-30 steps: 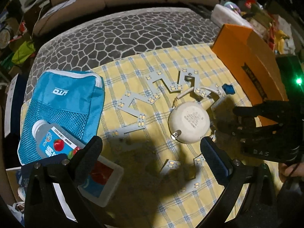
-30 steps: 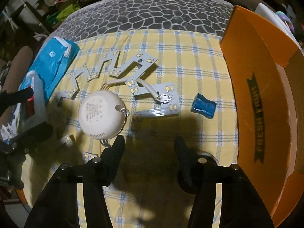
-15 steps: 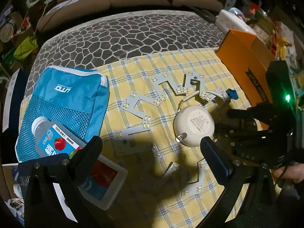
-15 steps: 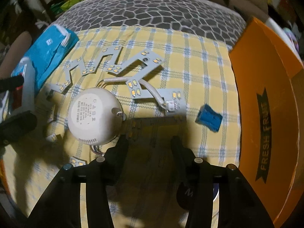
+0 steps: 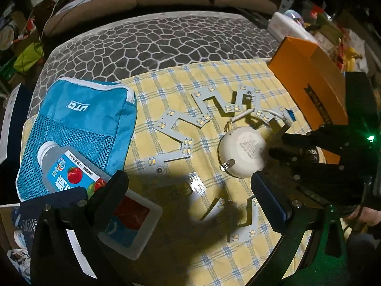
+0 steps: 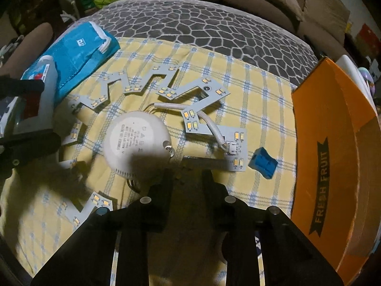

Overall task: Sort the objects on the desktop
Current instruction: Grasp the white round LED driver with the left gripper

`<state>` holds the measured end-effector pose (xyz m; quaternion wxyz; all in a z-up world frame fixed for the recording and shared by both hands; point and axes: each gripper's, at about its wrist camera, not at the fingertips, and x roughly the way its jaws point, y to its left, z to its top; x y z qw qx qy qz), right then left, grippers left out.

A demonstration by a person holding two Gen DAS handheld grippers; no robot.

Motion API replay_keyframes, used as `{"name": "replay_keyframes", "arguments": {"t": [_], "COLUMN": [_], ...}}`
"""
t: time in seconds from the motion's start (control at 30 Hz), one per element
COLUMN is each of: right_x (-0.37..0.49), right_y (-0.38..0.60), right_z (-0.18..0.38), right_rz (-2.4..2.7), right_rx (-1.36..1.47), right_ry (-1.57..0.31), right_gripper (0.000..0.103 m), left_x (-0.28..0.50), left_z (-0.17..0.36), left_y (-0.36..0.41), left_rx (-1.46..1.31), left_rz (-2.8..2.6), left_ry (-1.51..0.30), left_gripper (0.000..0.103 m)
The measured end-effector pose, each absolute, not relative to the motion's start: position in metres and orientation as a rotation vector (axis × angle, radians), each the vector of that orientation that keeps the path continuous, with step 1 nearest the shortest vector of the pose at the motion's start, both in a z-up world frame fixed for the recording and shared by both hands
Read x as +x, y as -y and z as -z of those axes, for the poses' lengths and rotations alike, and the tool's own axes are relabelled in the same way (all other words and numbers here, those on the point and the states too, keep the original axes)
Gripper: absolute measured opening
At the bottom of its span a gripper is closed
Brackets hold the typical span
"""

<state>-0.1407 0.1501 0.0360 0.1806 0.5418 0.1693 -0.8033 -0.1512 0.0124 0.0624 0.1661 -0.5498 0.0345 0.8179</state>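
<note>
We found the white round LED driver (image 6: 137, 145) lying on the yellow checked cloth (image 6: 257, 109), ringed by the zigzag LED strip (image 6: 166, 88). Just beside its edge our right gripper (image 6: 187, 178) was closing, nothing visibly between its jaws. Our left gripper (image 5: 190, 190) hung wide open, empty. Blue pouch (image 5: 78, 124) lay left, orange box (image 6: 333, 143) right.

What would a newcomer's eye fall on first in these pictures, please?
Probably the zigzag LED strip sprawled across the middle of the yellow checked cloth, wired to a white round driver lying beside it. Next, the orange box marked FRESH FRUIT at the right edge, and the blue pouch with a bottle at the left. The right gripper is closing just in front of the driver.
</note>
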Motion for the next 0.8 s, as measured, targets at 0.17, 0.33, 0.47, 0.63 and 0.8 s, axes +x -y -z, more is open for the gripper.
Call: {"name": "replay_keyframes", "arguments": {"t": [0.17,0.33,0.47,0.63,0.8], "right_x": [-0.141,-0.14,-0.139,-0.138,-0.139], "right_y": [-0.166,-0.18,-0.183,-0.186,-0.187], "right_z": [-0.053,-0.064,-0.066,-0.066,-0.062], "right_rz": [2.288,2.28,2.274,2.272,2.268], "right_rx": [1.528,1.536,1.54,1.539,1.546], "right_ry": [-0.396,-0.298,-0.278,-0.261,-0.25], "right_gripper": [0.023,0.023,0.022,0.022,0.022], "left_x": [-0.15,-0.147,-0.149,-0.153,-0.158], "left_z": [-0.062,-0.054,-0.04,-0.028,-0.015], "left_y": [-0.024,-0.041,-0.051,-0.061,-0.07], "left_rx": [-1.563,-1.597,-1.656,-1.672,-1.7], "left_rz": [-2.308,-2.282,-2.279,-2.274,-2.277], "left_ry": [-0.116,-0.139,-0.226,-0.308,-0.364], "left_gripper": [0.103,0.1,0.092,0.089,0.08]}}
